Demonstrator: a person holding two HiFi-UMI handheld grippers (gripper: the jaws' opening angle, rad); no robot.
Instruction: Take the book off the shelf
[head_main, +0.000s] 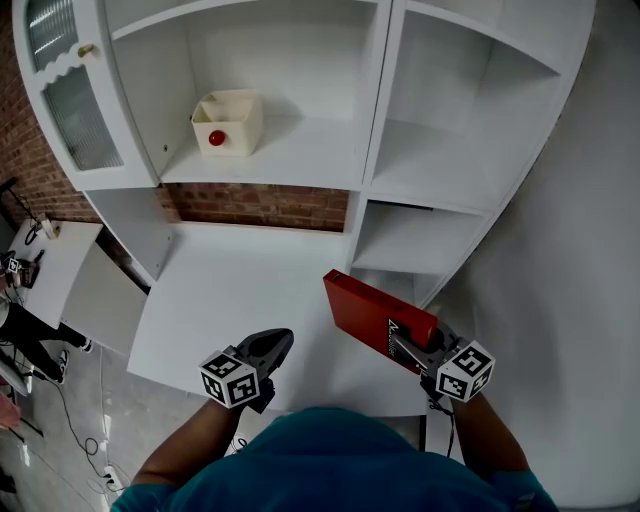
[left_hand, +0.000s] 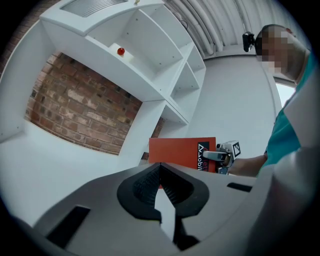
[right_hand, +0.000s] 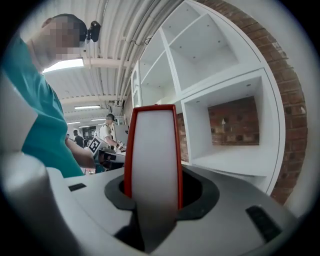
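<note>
A red book with white page edges is held clear of the white shelf unit, tilted over the right edge of the white desk top. My right gripper is shut on its near end; in the right gripper view the book stands upright between the jaws. My left gripper hovers over the desk's front, to the left of the book, jaws shut and empty. From the left gripper view the book's red cover shows beyond.
A cream box with a red knob sits on the upper left shelf. A glass cabinet door hangs open at far left. The right-hand shelf compartments hold nothing. Brick wall behind the desk.
</note>
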